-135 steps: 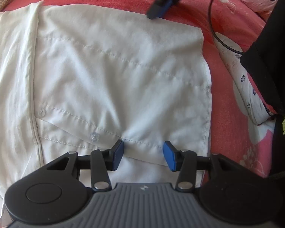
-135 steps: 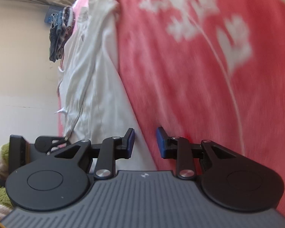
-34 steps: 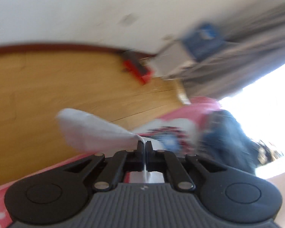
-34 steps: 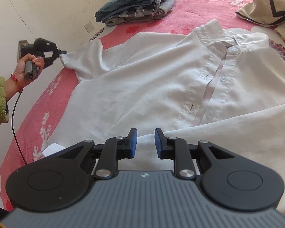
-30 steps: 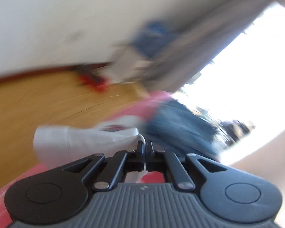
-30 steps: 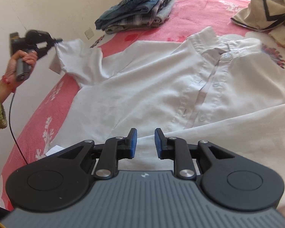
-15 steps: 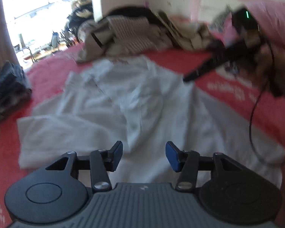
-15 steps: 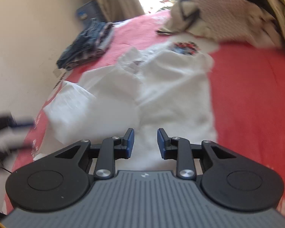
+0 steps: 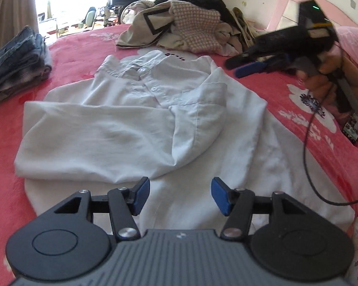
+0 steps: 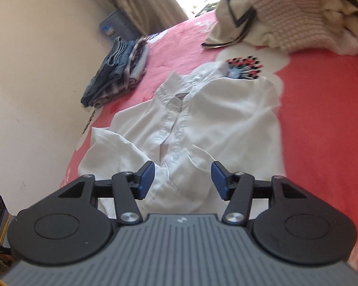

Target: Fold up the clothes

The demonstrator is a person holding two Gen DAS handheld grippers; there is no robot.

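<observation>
Red floral bedspread [image 9: 71, 54] is carrying a white button-up shirt [image 9: 140, 119], lying just ahead of left tool [image 9: 179, 196] and right tool [image 10: 181, 181], both gaping wide, gripping nothing.

Left wrist: low over white shirt [image 9: 136, 124] hem, facing its collar.
Right wrist: above shirt's right side, facing collar.
Shared: shirt.

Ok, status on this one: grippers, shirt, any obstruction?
Left gripper open, empty. Right gripper open, empty. White shirt flat on bed, one sleeve folded across. Nothing blocking.
</observation>
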